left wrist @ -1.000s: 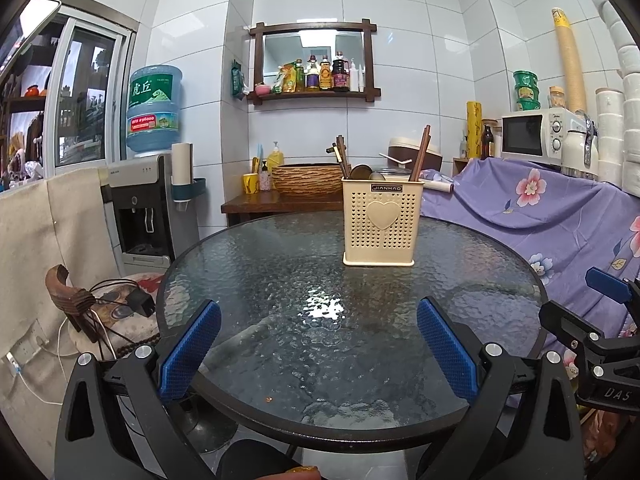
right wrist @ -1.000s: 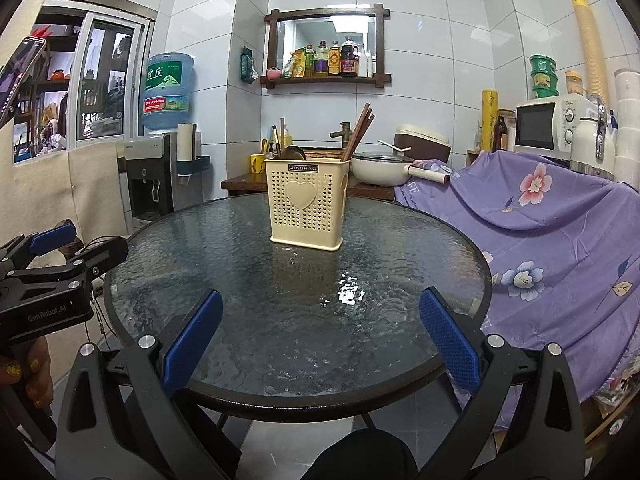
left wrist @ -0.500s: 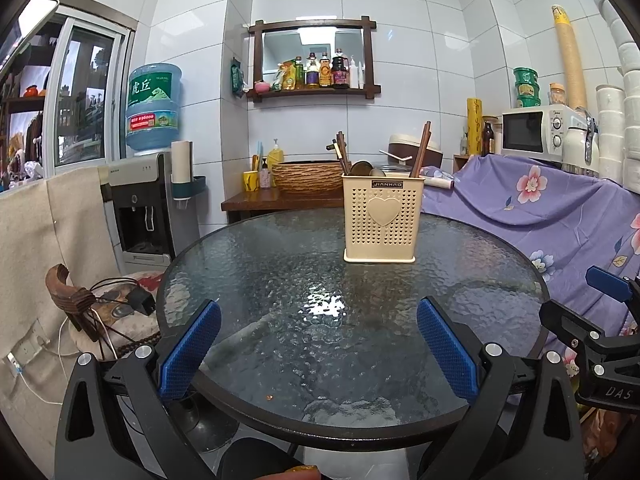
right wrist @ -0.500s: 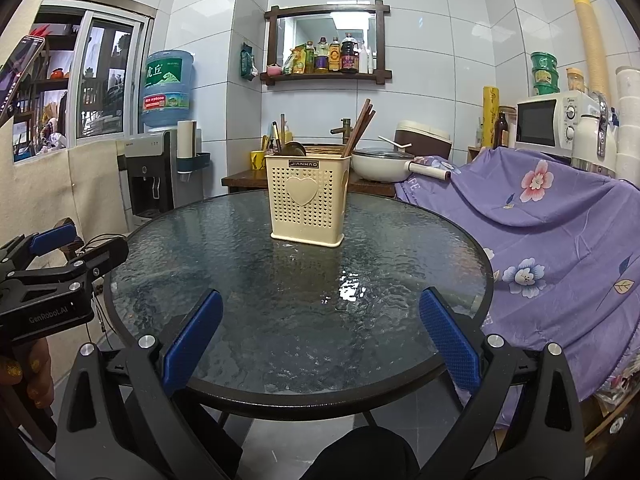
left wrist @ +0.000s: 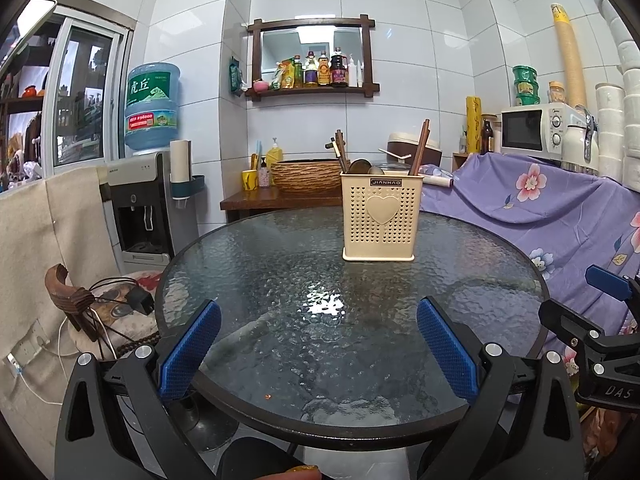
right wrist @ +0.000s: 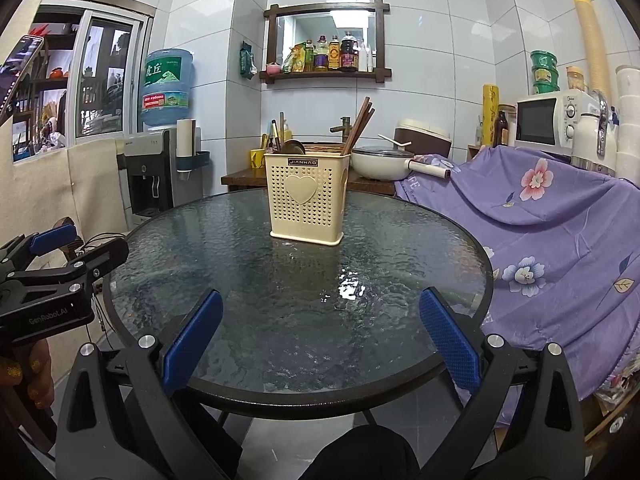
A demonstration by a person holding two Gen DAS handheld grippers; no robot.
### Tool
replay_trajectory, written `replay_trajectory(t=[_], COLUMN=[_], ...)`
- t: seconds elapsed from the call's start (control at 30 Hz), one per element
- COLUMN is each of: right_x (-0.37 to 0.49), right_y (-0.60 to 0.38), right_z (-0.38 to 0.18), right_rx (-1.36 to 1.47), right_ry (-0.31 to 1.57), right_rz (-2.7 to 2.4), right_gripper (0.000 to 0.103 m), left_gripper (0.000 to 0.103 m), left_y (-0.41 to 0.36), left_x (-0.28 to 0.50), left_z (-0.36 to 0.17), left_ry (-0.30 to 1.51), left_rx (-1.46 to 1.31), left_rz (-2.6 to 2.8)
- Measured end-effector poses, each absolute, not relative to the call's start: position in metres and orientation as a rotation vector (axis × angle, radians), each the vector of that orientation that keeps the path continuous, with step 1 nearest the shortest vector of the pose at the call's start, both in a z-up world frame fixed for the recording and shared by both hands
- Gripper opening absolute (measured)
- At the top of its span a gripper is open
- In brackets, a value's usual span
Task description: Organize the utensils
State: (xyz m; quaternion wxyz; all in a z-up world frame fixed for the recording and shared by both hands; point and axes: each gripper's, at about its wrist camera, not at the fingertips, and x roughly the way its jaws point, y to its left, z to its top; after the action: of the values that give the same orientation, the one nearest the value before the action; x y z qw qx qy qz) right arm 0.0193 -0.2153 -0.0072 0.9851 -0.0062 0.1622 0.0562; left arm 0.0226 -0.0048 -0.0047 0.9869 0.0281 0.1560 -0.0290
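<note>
We hold the left claw [left wrist: 318, 346] spread wide with nothing between its blue pads, hovering over the near edge of the round, dark-rimmed textured glass desk [left wrist: 280, 280]. Further right and toward the far side of the desk stands the cream perforated plastic utensil holder with a heart on its front [left wrist: 382, 220], upright, with brown wooden chopsticks [left wrist: 420, 146] and a spoon bowl poking out of its top. Our right claw [right wrist: 320, 344] is likewise spread and empty, well short of the holder

Left gripper [left wrist: 318, 346] spread empty, utensil holder [left wrist: 381, 218] upright — glass table [left wrist: 248, 272]
</note>
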Motion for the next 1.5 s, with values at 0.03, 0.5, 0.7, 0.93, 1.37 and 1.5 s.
replay_trajectory(t=[0.03, 0.5, 0.7, 0.93, 1.37, 1.5], right_x=[0.0187, 0.0178, 0.0181, 0.0186, 0.0179, 0.0188], right_y=[-0.2151, -0.2140, -0.2147, -0.2151, -0.2146, -0.2146], right_z=[-0.0073, -0.0068, -0.0073, -0.0074, -0.0071, -0.0079], right_rx=[-0.012, -0.013, -0.014, -0.012, -0.016, -0.017], right_ry=[0.326, 0.330, 0.332, 0.335, 0.335, 0.337], right_rz=[0.114, 0.114, 0.116, 0.117, 0.116, 0.117], right_gripper=[0.097, 0.097, 0.097, 0.097, 0.097, 0.097], left_gripper=[0.096, 0.096, 0.096, 0.096, 0.096, 0.096], left_y=[-0.0047, -0.0058, -0.0059, -0.0046, -0.0043, -0.0042], left_x=[0.0223, 0.0231, 0.0231, 0.0215, 0.0233, 0.0232], left_z=[-0.0046, -0.0056, -0.0058, -0.0054, -0.0044, -0.0050], left_ry=[0.314, 0.317, 0.316, 0.301, 0.318, 0.319], left_rx=[0.056, 0.054, 0.054, 0.037, 0.049, 0.049], left_rz=[-0.059, -0.059, -0.061, -0.068, -0.063, -0.061])
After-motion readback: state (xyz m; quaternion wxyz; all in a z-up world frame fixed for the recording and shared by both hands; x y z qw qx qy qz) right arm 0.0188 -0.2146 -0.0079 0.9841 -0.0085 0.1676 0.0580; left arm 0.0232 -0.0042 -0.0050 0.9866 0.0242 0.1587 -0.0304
